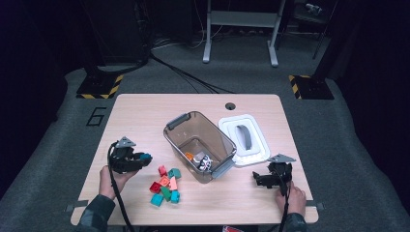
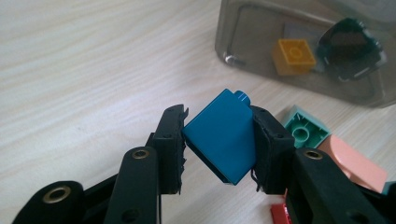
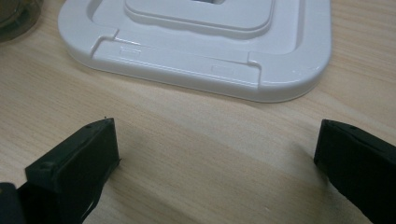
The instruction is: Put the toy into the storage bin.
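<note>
Your left tongs [image 2: 217, 144] pinch a blue brick [image 2: 222, 135], tilted, above the counter [image 1: 135, 116]. The clear bin [image 1: 199, 145] lies ahead and to their right, past the loose bricks [image 1: 166, 186]. Your right tongs [image 3: 217, 154] stand spread and empty beside the white lid [image 3: 205, 46]; the left are nearer.

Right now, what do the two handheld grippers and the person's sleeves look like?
Both are black two-jaw units. The left gripper and right gripper each carry a grey three-cornered plate on top and trail a black cable toward the person. Brass-coloured rivets show on the left jaw links, with ragged black pads. The sleeves look dark and patterned.
</note>
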The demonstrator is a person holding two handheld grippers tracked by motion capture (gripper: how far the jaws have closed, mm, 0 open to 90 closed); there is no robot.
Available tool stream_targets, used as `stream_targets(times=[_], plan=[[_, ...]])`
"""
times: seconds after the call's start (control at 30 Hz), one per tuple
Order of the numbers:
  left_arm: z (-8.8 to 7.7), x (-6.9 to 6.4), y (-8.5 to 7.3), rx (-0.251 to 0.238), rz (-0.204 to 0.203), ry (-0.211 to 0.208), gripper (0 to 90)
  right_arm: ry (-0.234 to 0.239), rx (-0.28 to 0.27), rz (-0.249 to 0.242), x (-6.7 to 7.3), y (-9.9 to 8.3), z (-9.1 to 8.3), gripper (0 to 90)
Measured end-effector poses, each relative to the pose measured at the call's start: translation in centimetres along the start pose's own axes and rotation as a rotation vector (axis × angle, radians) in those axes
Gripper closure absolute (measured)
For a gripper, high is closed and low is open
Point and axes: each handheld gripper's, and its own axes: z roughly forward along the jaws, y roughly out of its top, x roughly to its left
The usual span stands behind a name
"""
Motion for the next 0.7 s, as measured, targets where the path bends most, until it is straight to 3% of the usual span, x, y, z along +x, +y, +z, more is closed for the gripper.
stream_targets(times=[0.23, 0.7], plan=[[-1.2, -0.1, 2.3, -0.021, 0.026, 0.009, 59.5, 0.000, -0.002, -0.005, 0.0, 0.0, 0.0, 0.0], [-2.8, -1.1, 7.7, -0.071, 0.116, 0.021, 59.5, -0.001, -0.002, -0.004, 0.0, 0.0, 0.0, 0.0]])
